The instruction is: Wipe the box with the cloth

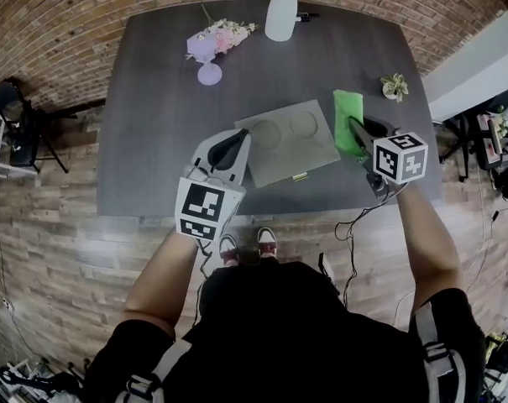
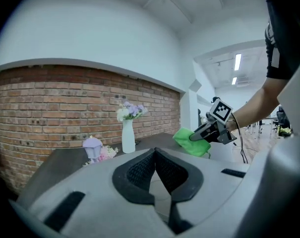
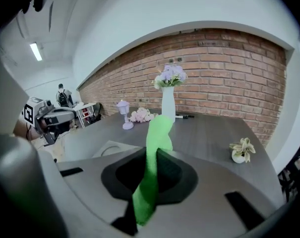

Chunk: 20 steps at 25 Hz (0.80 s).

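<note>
A flat grey box (image 1: 289, 139) with two ring marks lies at the table's front middle; its corner shows in the right gripper view (image 3: 107, 149). My right gripper (image 1: 355, 126) is shut on a green cloth (image 1: 347, 117), held just right of the box and off the table. The cloth (image 3: 153, 152) runs up between the jaws in the right gripper view, and it shows from the left gripper view (image 2: 192, 142) too. My left gripper (image 1: 238, 137) is shut and empty, with its tips (image 2: 154, 152) at the box's left edge.
On the dark table (image 1: 153, 124) stand a white vase of flowers (image 1: 281, 11), a small purple lamp with pink flowers (image 1: 209, 49) and a tiny potted plant (image 1: 395, 86). A brick wall lies behind. Cables trail on the wooden floor by my feet.
</note>
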Tool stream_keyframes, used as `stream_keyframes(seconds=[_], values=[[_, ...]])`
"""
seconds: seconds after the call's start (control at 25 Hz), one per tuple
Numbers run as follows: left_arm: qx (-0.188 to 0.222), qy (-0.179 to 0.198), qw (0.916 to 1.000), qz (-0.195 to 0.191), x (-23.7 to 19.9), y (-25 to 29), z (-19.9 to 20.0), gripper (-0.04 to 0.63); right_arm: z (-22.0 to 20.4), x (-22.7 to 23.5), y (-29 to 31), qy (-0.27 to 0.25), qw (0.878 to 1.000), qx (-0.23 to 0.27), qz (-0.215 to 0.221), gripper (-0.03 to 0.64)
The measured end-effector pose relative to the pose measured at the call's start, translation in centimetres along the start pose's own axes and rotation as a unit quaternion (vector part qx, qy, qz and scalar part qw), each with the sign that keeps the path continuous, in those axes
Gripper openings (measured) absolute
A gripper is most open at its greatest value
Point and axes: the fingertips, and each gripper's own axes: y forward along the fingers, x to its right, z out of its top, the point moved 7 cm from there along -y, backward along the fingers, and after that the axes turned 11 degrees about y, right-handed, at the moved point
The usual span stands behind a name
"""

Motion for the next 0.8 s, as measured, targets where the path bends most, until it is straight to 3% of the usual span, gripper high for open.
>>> stream_keyframes(seconds=[0.56,0.8], values=[[0.079,0.045,0.9953,0.031,-2.8,-8.4,6.4,0.009,4.4,-10.3,-8.7,-0.017,0.987,0.16,0.012,0.038],[0.091,0.051,0.9942,0.027,-2.6,-9.3,7.7,0.009,4.3,-12.3,-10.2,-0.007,0.982,0.189,0.02,0.038]])
